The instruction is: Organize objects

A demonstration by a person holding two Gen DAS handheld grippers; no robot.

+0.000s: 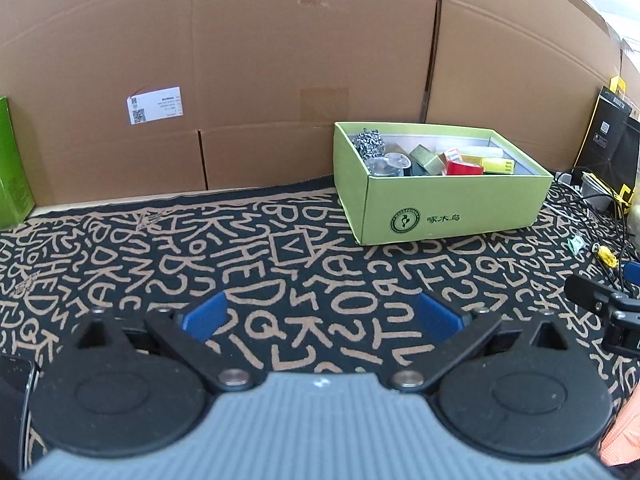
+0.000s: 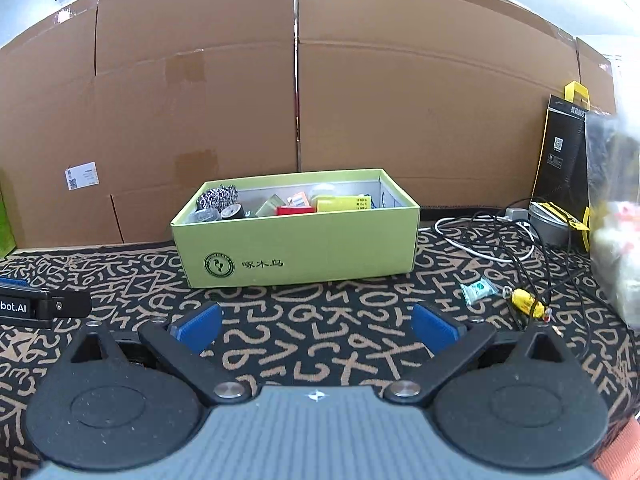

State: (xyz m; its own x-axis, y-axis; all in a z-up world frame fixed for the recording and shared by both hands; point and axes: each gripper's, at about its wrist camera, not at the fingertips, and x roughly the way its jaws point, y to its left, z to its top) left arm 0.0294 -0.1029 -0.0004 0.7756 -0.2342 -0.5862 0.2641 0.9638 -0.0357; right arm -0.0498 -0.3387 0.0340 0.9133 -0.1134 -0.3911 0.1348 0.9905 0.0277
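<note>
A light green cardboard box [image 1: 452, 204] stands on the patterned cloth near the cardboard wall; it also shows in the right wrist view [image 2: 304, 248]. Inside lie a steel wool scourer [image 1: 369, 145], a tape roll [image 2: 233, 211], a red box [image 1: 464, 168], a yellow box [image 2: 344, 203] and other small items. My left gripper [image 1: 320, 318] is open and empty, low over the cloth in front of the box. My right gripper [image 2: 316, 322] is open and empty, also in front of the box. A small green packet [image 2: 478, 290] and a yellow object [image 2: 528, 304] lie on the cloth right of the box.
A cardboard wall [image 2: 296, 100] closes the back. Tangled cables [image 2: 492, 236], a grey pot [image 2: 550, 222] and a black-and-yellow package [image 2: 562, 152] stand at the right. A green box [image 1: 12, 168] stands at the far left. The black cloth [image 1: 280, 256] with tan letters covers the table.
</note>
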